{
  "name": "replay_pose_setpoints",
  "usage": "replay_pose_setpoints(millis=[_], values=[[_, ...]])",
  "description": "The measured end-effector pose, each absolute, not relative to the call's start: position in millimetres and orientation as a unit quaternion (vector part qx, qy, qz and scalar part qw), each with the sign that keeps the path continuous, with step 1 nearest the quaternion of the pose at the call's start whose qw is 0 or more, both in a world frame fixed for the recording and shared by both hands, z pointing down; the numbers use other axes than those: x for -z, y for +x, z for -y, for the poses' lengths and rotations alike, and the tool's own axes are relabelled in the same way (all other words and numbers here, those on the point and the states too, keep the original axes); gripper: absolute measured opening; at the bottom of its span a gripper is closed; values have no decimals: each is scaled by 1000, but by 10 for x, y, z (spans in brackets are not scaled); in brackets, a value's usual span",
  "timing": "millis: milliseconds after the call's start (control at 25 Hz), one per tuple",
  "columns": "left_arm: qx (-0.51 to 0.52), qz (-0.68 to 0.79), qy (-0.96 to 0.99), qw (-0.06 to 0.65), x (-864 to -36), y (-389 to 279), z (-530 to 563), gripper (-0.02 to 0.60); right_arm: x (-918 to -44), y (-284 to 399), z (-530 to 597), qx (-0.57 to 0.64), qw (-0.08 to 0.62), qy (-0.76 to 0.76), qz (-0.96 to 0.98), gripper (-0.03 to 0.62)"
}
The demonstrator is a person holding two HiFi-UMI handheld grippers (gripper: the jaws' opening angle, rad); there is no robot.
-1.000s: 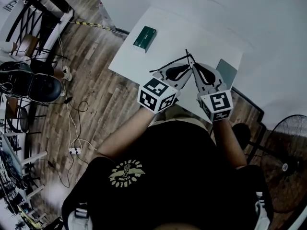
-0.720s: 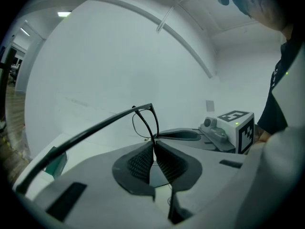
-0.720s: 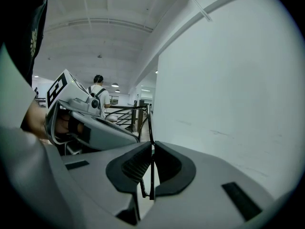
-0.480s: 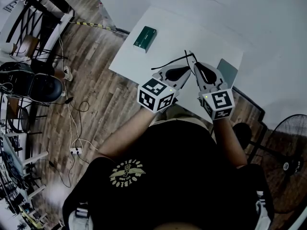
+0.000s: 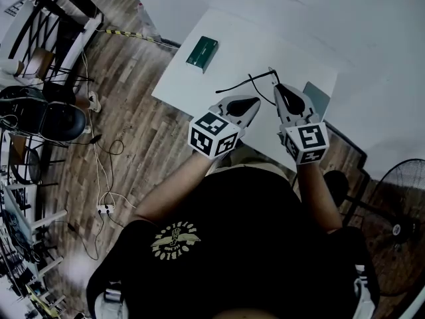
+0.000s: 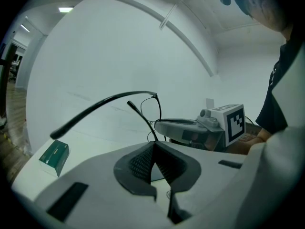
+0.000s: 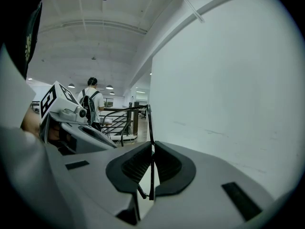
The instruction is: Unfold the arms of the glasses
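Thin black glasses (image 5: 244,82) hang above the white table (image 5: 192,88). My right gripper (image 5: 275,85) is shut on the frame, whose rim (image 7: 151,128) stands upright between its pads. One arm (image 6: 105,99) is swung out and points left. The other arm (image 6: 139,119) slants down into the tips of my left gripper (image 6: 153,144), which is shut on it. In the head view my left gripper (image 5: 257,100) sits left of the right one, their tips a little apart. The lens (image 6: 151,109) shows beside the tip of the right gripper (image 6: 159,124).
A green box (image 5: 201,52) lies at the table's far left; it also shows as the green box (image 6: 55,157). A grey flat object (image 5: 316,98) lies right of the right gripper. A fan (image 5: 398,224) stands on the floor to the right; chairs and cables are at the left.
The right gripper has carried the glasses to the right while the left gripper drew back left. The gap between them widened, and the slanting arm has swung further out from the frame.
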State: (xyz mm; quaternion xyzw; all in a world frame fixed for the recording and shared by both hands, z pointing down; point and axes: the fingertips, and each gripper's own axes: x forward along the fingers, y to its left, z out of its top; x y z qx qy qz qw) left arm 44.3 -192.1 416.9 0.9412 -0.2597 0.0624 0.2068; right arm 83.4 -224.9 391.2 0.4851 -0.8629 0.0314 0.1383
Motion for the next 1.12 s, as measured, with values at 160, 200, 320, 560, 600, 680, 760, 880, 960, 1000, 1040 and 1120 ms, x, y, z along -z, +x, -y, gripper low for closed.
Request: replay_pose_setpoints(millis=[160, 200, 320, 560, 600, 680, 760, 880, 960, 1000, 1040, 1120], values=[[-57, 247, 946, 205, -4112, 420, 1872, 9, -3884, 794, 2255, -28, 142, 484, 863, 20], [-55, 248, 945, 204, -4104, 421, 1878, 21, -3882, 784, 2249, -28, 142, 483, 864, 20], [-46, 260, 941, 212, -4087, 409, 1930, 96, -3879, 698, 2208, -26, 142, 475, 868, 20], [-25, 265, 938, 220, -4023, 349, 1916, 44, -3878, 594, 2146, -25, 143, 466, 873, 20], [-24, 263, 939, 222, -4031, 346, 1904, 41, -3877, 601, 2144, -25, 143, 467, 872, 20], [-25, 261, 938, 226, -4052, 341, 1893, 38, -3879, 611, 2143, -26, 142, 468, 872, 20], [-27, 260, 938, 228, -4069, 334, 1885, 38, -3881, 615, 2144, -28, 141, 469, 871, 20], [-29, 257, 938, 230, -4078, 314, 1854, 38, -3864, 632, 2138, -31, 138, 473, 870, 18], [-30, 256, 938, 232, -4095, 308, 1835, 38, -3856, 659, 2141, -35, 133, 475, 869, 19], [-30, 256, 938, 233, -4108, 308, 1828, 38, -3857, 675, 2146, -36, 131, 477, 868, 18], [-31, 256, 938, 234, -4120, 310, 1817, 38, -3859, 691, 2149, -38, 129, 479, 867, 18], [-31, 254, 937, 236, -4142, 311, 1784, 37, -3874, 722, 2145, -42, 126, 484, 865, 18]])
